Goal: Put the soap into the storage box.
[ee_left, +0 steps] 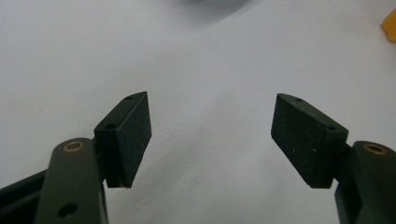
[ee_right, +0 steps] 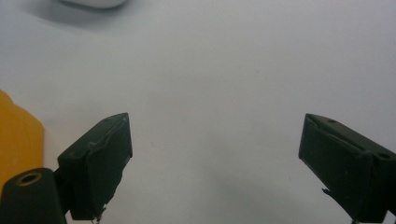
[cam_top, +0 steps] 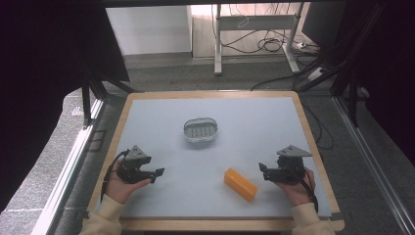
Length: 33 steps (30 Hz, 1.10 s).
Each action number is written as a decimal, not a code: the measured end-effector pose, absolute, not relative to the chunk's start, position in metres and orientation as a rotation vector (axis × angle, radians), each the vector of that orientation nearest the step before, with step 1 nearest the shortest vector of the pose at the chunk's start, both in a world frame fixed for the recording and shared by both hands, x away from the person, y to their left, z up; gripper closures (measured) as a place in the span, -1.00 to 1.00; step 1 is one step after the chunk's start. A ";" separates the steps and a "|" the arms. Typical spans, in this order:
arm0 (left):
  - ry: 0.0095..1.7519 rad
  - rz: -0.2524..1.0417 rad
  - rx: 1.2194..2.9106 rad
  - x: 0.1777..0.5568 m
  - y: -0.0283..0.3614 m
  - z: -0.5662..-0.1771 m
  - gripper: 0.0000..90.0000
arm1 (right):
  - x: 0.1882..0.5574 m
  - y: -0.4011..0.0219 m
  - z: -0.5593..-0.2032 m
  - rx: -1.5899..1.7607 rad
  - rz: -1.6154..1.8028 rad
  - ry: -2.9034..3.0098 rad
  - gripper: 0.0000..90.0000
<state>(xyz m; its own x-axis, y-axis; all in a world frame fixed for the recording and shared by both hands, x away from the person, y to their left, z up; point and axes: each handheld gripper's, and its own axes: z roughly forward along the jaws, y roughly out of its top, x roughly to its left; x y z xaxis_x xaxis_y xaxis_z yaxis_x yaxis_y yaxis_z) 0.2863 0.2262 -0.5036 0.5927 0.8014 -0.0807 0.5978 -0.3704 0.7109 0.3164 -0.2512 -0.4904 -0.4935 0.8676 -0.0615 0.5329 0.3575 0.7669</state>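
High view: pale grey mat on a wood-edged table (cam_top: 313, 147), both hands low at the near edge. Left gripper (cam_top: 157, 173) near the left side, held by the left hand (cam_top: 120, 185); right gripper (cam_top: 263, 170) near the right side, held by the right hand (cam_top: 296, 188). Both rest on or just over the mat, hard to tell which. Cream sleeves cut off at the bottom edge.

An orange rectangular block (cam_top: 240, 184) lies flat on the mat, angled, just beside the right gripper on its left, not touching. A small grey oval dish with a slotted insert (cam_top: 200, 129) sits mid-table, well apart from both grippers.

Left gripper view (ee_left: 211, 135): jaws spread wide, nothing between the pads, bare mat beneath. The orange block shows as a sliver at the top right corner (ee_left: 390, 25); a blurred grey edge at top is probably the dish (ee_left: 210, 3).

Right gripper view (ee_right: 215, 158): jaws spread wide, empty gap. The block (ee_right: 16, 135) is cut off at the left edge, beside the left jaw; contact unclear. A pale blurred rim at top left is the dish (ee_right: 93, 3).

Beyond the table: floor, cables, desk legs, dark curtains.
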 end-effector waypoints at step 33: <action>1.130 0.393 2.105 0.288 0.228 -0.503 -0.42 | 0.315 -0.259 -0.484 1.180 1.063 2.235 -0.71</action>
<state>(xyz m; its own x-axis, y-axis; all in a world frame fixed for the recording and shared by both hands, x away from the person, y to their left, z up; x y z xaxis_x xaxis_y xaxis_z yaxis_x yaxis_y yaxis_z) 0.2879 0.2278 -0.5028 0.5721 0.8179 -0.0605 0.6036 -0.3700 0.7062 0.3146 -0.2591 -0.4836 -0.5654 0.8248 0.0032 0.5227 0.3554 0.7749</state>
